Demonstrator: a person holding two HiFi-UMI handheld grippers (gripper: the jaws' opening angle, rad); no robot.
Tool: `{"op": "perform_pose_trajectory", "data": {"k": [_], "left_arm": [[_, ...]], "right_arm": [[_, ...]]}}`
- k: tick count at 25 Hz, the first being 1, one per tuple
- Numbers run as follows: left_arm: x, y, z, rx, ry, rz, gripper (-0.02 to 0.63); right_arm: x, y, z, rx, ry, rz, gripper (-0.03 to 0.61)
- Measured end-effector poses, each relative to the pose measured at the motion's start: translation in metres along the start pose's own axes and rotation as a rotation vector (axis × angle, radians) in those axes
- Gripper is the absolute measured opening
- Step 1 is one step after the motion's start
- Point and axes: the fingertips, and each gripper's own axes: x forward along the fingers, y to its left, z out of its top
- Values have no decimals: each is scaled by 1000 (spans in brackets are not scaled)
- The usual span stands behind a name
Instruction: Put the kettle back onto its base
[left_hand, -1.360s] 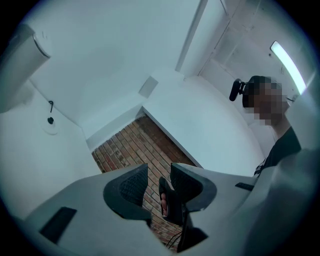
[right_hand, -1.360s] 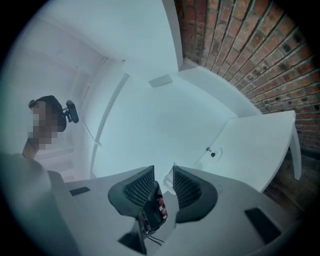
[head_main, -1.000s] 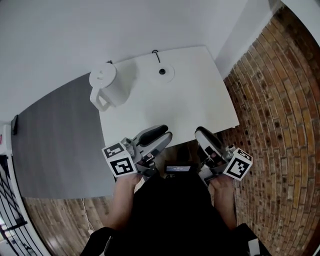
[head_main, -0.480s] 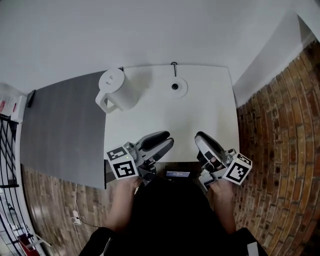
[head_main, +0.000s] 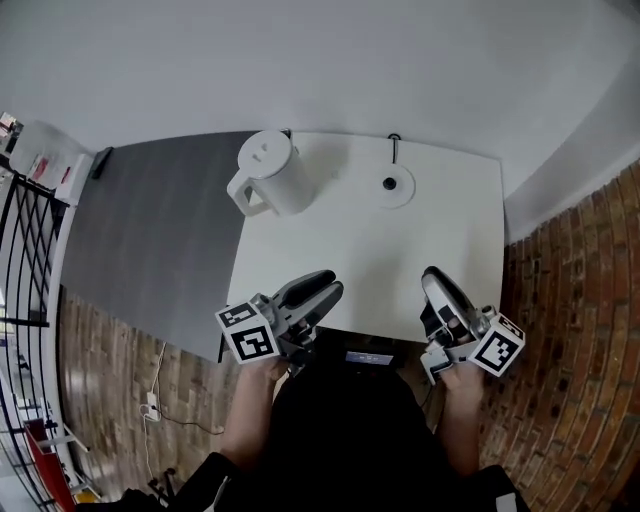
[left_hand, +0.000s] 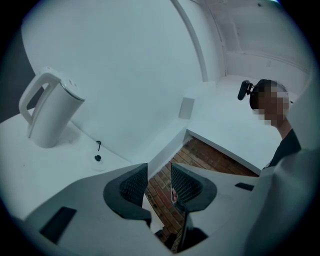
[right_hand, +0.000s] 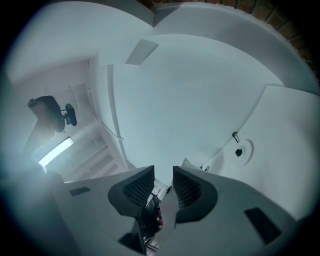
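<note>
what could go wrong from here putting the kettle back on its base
The kettle stands at the table's far left corner, handle toward the edge; a clumsy nudge could knock it off.
Both the left gripper and right gripper are empty, jaws narrowly apart, possibly too narrow for the handle.
The base is small; an off-centre landing may leave the kettle tilted.

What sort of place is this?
Probably a plain test room rather than a kitchen: a white table against a bare wall holds only a white kettle and its round base, over a brick-patterned floor.
</note>
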Motion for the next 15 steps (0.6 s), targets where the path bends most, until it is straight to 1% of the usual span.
{"op": "perform_pose_trajectory", "data": {"k": [3,6,10,15], "left_arm": [[0,19,11,-9,-20,0,141],[4,37,28,-8,-33,-15,140],[-2,58,59,39,-56,-8,141],[-35,96,101,91,-135,32,141]], "right_arm": [[8,-2,-7,5,16,-22,101],[15,-5,-5,2,5,-62,101],[32,-6,0,-25,-7,-98,101],[77,1,-6,-57,20,-100,101]]}}
